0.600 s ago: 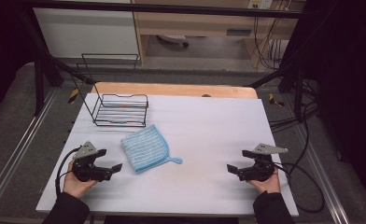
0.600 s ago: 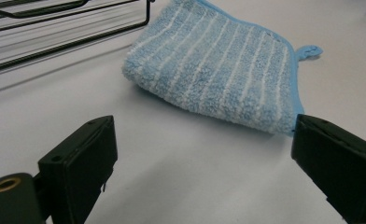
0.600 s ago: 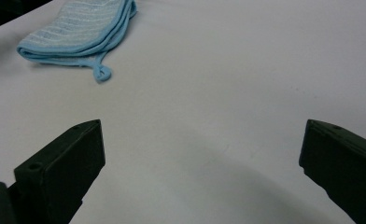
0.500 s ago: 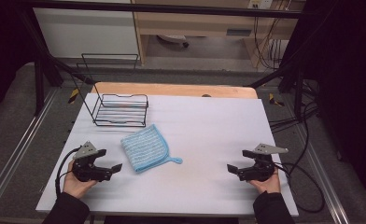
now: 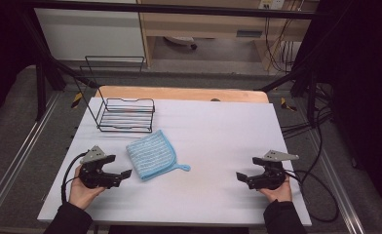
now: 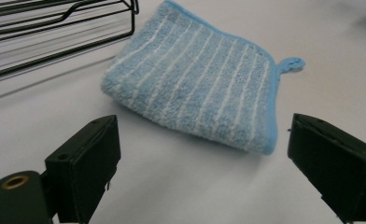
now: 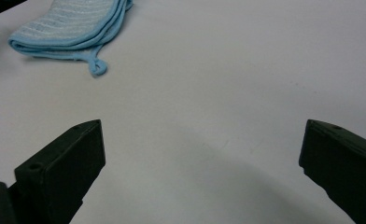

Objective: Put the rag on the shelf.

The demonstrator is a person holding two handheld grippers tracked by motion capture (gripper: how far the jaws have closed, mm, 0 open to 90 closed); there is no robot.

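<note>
A folded blue cloth with white stripes lies left of centre on the white table; its hanging loop points right. My left gripper rests low at the front left, open, its jaws facing the cloth from a short distance. At the front right my right gripper is open with bare table between its jaws. The cloth sits far off at that view's top left.
A black wire basket stands behind the cloth at the back left, with its wires close to the cloth. The table's wooden back edge runs behind it. Cables trail off the right side.
</note>
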